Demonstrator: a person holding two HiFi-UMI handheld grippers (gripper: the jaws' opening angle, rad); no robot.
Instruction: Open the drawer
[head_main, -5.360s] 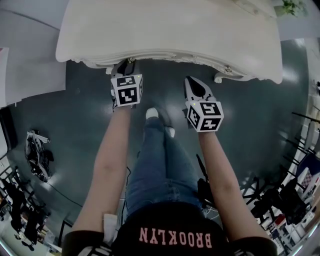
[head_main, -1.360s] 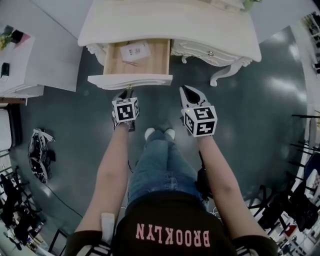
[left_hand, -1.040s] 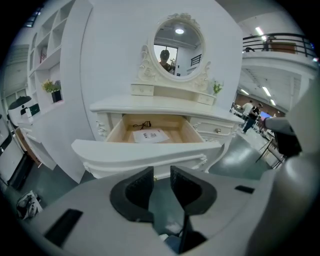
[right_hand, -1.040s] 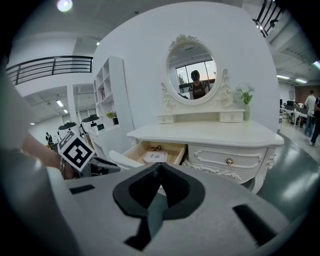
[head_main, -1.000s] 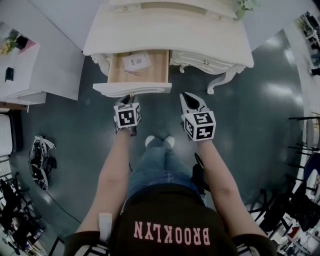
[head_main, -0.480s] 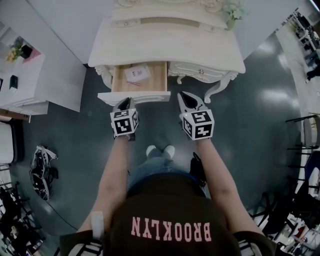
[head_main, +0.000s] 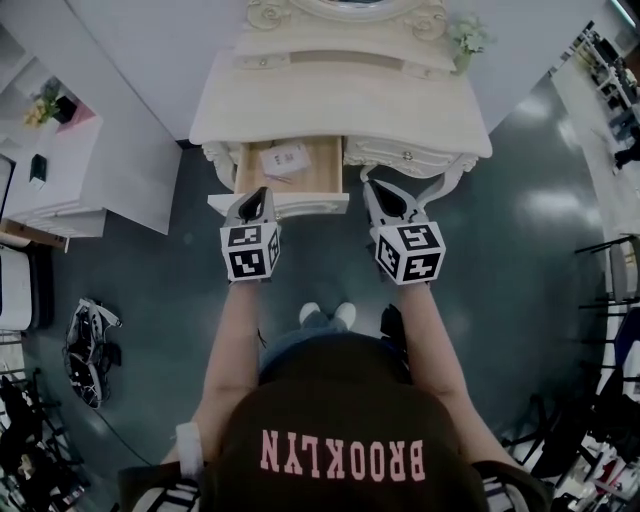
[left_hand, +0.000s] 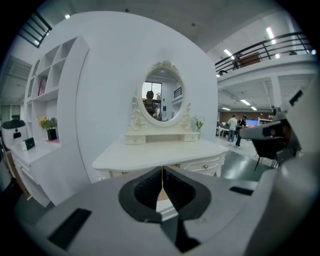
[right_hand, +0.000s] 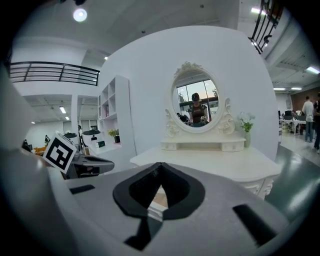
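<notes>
The white dressing table (head_main: 340, 100) has its left drawer (head_main: 310, 168) pulled out, showing a wooden bottom with a slip of paper (head_main: 286, 158) on it. My left gripper (head_main: 261, 192) hangs in the air just in front of the drawer's white front panel (head_main: 300, 206), apart from it. Its jaws are shut and empty in the left gripper view (left_hand: 162, 168). My right gripper (head_main: 373, 186) hovers beside it below the right drawer (head_main: 406, 155), which stays closed. Its jaws (right_hand: 159, 164) are also shut on nothing.
An oval mirror (left_hand: 161, 97) and a small plant (head_main: 465, 35) stand at the table's back. White shelving (head_main: 90, 170) lies to the left. Gear lies on the dark floor (head_main: 85, 340). The person's feet (head_main: 325, 315) are below the grippers. Racks crowd the right edge (head_main: 610, 270).
The drawer, shut in the first frame, now stands pulled out. Both grippers have risen and come away from its front. The left jaws have closed. The table looks farther off.
</notes>
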